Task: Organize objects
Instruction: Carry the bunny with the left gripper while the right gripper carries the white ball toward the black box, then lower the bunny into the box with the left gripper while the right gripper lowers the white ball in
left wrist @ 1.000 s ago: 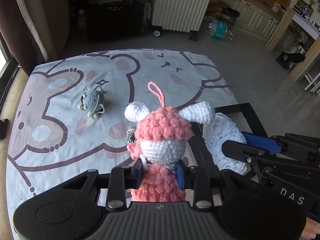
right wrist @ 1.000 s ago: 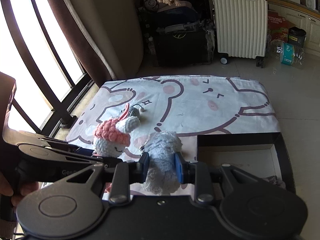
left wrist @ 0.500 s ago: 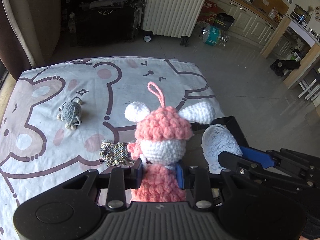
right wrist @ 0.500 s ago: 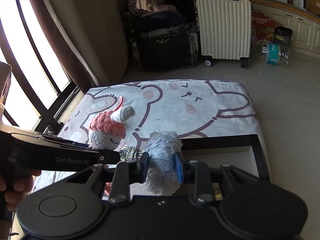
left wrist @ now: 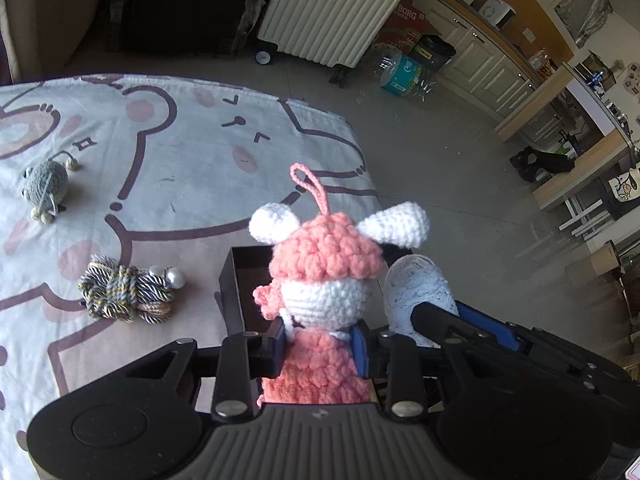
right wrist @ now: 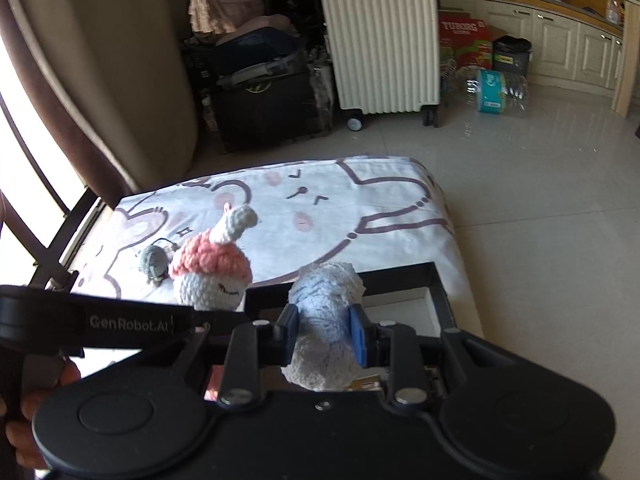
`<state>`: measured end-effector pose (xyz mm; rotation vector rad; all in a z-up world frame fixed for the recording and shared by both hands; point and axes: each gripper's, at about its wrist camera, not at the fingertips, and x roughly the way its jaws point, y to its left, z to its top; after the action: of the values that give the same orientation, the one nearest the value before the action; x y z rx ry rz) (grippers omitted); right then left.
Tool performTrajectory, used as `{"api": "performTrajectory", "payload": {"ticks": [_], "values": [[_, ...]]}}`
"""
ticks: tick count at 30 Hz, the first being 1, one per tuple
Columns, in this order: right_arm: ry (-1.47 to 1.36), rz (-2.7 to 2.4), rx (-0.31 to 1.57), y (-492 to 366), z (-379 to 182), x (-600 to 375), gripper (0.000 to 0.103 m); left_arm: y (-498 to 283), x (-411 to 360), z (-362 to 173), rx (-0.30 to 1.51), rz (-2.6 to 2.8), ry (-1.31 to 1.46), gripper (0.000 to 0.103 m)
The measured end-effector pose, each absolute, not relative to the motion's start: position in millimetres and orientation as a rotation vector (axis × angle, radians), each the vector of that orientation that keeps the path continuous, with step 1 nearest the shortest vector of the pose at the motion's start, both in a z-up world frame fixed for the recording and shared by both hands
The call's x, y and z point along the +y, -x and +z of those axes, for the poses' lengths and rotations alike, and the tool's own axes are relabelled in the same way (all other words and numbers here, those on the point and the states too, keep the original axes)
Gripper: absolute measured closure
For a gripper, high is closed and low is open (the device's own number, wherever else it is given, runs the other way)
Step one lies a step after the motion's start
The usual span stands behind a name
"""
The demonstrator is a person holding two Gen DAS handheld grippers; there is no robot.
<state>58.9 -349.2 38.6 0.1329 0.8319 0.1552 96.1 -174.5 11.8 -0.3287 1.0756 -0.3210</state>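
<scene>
— Left gripper [left wrist: 320, 340] clamped on pink doll [left wrist: 324, 276]; right gripper [right wrist: 324, 334] clamped on white lace bundle [right wrist: 324, 320].
— Whereabouts?
— Both above black box [right wrist: 440, 280] at cloth's [left wrist: 192, 152] near right corner.
— Step?
— Carrying, probably. Next: lower, release inside.
— Pointing?
— Doll upright, loop topmost; bundle's length upright too.

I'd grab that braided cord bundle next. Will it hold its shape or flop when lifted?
The braided cord bundle is probably soft and light: loose coils lie slumped on the bedsheet. Loops may sag or unravel. Its white beads could dangle.
</scene>
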Motion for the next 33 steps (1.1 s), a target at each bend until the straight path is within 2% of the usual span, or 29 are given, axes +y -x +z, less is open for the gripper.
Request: {"api": "performTrajectory", "payload": {"ticks": [7, 14, 17, 25, 27, 33], "values": [[-0.169, 0.123, 0.852, -62, 20, -363, 0.075, -94, -182, -32, 1.151, -0.280, 0.397, 0.069], [-0.189, 0.122, 0.868, -65, 7, -363, 0.075, -92, -182, -45, 1.158, -0.248, 0.408, 0.068], [-0.201, 0.135, 0.881, -65, 2, -360, 0.075, -92, -180, -43, 1.155, -0.234, 0.414, 0.060], [-0.249, 0.128, 0.902, -64, -9, -364, 0.076, -86, -171, -24, 1.150, -0.299, 0.385, 0.052], [-0.245, 0.119, 0.903, -65, -10, -365, 0.075, -84, -171, -17, 1.134, -0.284, 0.347, 0.044], [-0.243, 0.093, 0.901, -72, -15, -365, 0.075, -87, -157, -5, 1.084, -0.254, 0.313, 0.043]]}}
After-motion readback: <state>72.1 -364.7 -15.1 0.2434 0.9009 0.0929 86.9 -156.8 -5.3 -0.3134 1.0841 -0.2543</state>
